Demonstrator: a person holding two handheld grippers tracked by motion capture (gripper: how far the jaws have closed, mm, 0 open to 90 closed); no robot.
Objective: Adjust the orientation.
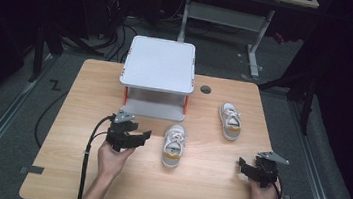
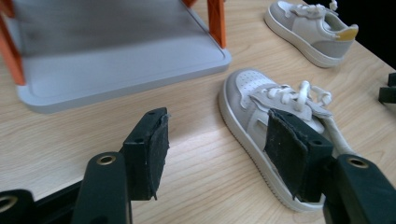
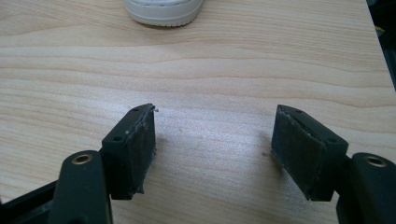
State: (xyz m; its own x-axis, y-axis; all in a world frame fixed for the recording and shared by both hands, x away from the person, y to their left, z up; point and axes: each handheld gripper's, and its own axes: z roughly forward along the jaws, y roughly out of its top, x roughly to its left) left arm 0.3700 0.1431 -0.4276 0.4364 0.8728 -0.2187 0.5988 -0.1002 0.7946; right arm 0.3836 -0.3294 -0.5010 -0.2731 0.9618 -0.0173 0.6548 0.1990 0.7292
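A grey-and-white sneaker [image 1: 173, 146] with a yellow heel tab lies mid-table, toe toward the rack. Its mate [image 1: 230, 120] lies farther back to the right. My left gripper [image 1: 144, 137] sits just left of the near sneaker, jaws open and pointing at it. In the left gripper view the gripper [image 2: 215, 135] has bare wood between its pads, and the near sneaker [image 2: 247, 93] lies partly behind the right-hand jaw, with the mate [image 2: 308, 28] beyond. My right gripper [image 1: 241, 166] rests near the front right, open; in its own view the gripper [image 3: 215, 140] holds nothing.
A grey two-level rack [image 1: 159, 63] with orange legs stands at the back centre; its lower tray [image 2: 116, 70] is bare. A round cable hole [image 1: 206, 89] sits beside it. A sneaker's sole edge [image 3: 163, 9] shows ahead of the right gripper. The wooden table [image 1: 204, 193] ends near my forearms.
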